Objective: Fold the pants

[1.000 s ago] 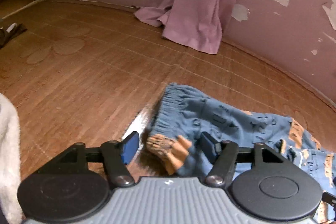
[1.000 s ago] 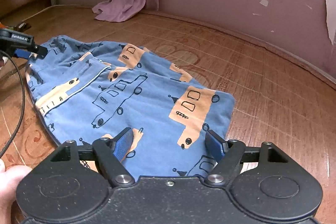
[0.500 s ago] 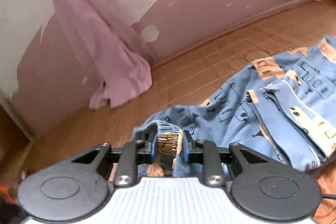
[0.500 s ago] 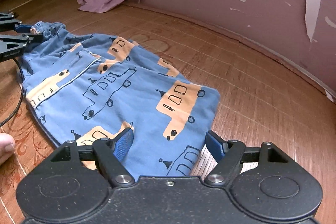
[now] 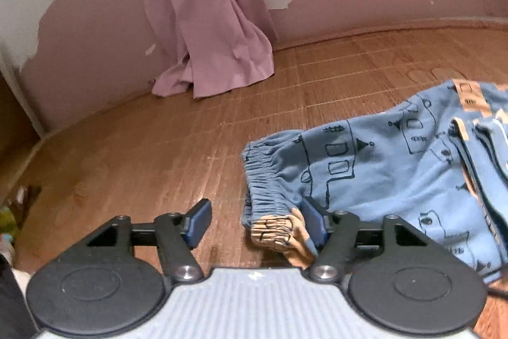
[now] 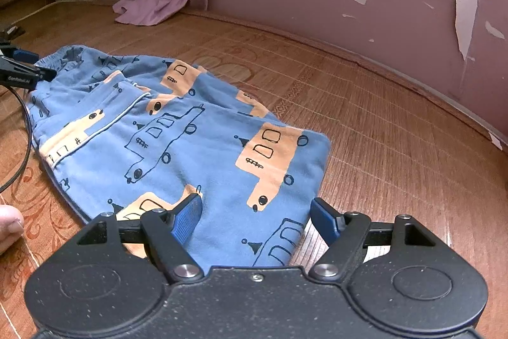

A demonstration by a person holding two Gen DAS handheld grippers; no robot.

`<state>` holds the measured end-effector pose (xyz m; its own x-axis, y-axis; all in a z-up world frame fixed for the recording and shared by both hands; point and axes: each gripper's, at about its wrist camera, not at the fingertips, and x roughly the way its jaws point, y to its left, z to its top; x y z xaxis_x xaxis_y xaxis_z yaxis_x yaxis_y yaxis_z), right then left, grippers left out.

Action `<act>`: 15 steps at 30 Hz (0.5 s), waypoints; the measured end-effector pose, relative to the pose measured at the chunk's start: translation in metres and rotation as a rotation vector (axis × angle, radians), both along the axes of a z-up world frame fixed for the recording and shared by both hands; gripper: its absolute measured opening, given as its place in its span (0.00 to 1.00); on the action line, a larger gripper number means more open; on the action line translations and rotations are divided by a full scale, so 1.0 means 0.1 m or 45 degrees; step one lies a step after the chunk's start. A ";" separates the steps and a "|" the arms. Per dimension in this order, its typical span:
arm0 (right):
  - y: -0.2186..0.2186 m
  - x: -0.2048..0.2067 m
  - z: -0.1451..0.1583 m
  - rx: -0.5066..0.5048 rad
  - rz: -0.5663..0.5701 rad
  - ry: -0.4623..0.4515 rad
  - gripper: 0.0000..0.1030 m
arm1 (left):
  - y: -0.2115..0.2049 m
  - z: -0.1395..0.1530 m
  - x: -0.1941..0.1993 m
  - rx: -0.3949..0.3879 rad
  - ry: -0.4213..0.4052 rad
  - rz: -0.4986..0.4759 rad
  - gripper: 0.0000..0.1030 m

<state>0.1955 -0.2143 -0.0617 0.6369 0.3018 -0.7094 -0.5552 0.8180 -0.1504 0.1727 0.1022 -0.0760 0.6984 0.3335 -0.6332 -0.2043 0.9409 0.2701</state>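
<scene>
Blue pants [image 6: 190, 132] printed with orange buses lie folded on the wooden mat. Their gathered waistband [image 5: 266, 180] shows in the left wrist view, lying loose on the mat. My left gripper [image 5: 257, 221] stands open at the waistband corner, whose end lies just inside the right pad [image 5: 312, 223]. It also appears at the far left of the right wrist view as the left gripper [image 6: 22, 65], beside the waistband. My right gripper [image 6: 257, 218] is open over the near folded edge of the pants, nothing pinched between its pads.
A purple cloth [image 5: 206, 21] hangs down the peeling pink wall onto the mat [image 6: 381, 116]. A black cable [image 6: 22, 142] loops at the left. A fingertip [image 6: 9, 223] shows at the left edge. Bare mat lies right of the pants.
My left gripper was shut on the waistband half a second ago; now it is open and the waistband lies on the mat. The right gripper has barely moved.
</scene>
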 end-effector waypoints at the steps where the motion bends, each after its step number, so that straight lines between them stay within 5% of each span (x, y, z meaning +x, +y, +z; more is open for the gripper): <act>1: 0.00 0.00 0.00 0.003 -0.001 0.000 0.74 | 0.03 0.01 0.00 -0.040 0.002 0.001 0.66; 9: -0.01 -0.01 0.00 0.010 -0.001 -0.003 0.74 | 0.36 0.04 -0.02 -0.421 0.018 0.073 0.51; 15: -0.02 -0.01 0.00 0.013 0.000 -0.003 0.74 | 0.32 0.06 -0.01 -0.416 0.032 0.089 0.39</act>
